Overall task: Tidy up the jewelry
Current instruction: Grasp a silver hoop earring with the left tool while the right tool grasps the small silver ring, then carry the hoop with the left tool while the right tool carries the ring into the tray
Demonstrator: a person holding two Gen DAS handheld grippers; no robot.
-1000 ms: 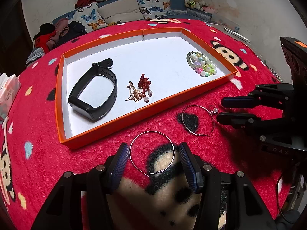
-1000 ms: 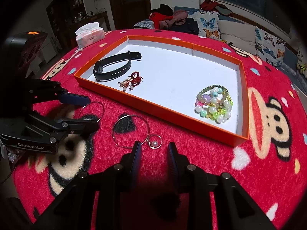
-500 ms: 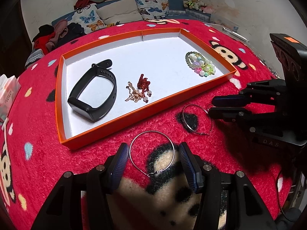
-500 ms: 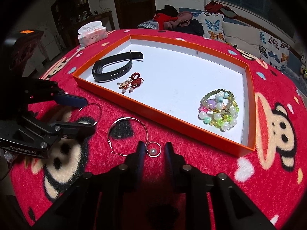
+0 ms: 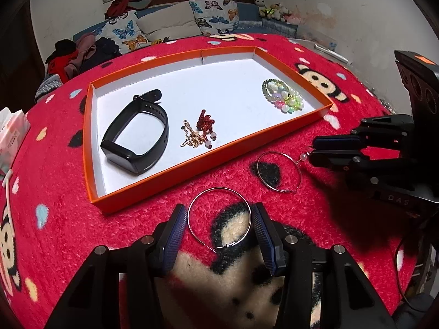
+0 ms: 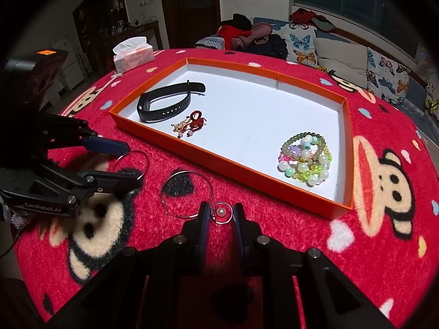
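Lying on the red monkey-print cloth [image 5: 68, 205] just outside the orange tray [image 5: 90, 142], two hoop earrings are addressed. The left gripper [image 5: 219, 226], its jaws closing, brackets the plain hoop [image 5: 248, 208]. The right gripper [image 6: 221, 215], narrowed, flanks the pearl ring [image 6: 219, 212] of the other hoop [image 6: 211, 189]; contact cannot be told. Pads should be kept level with the wire so that it is not flicked away.

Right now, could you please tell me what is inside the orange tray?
Inside the orange tray: a black wristband, a red-and-gold trinket and beaded bracelets. Nothing covers them; both hoop earrings lie outside.
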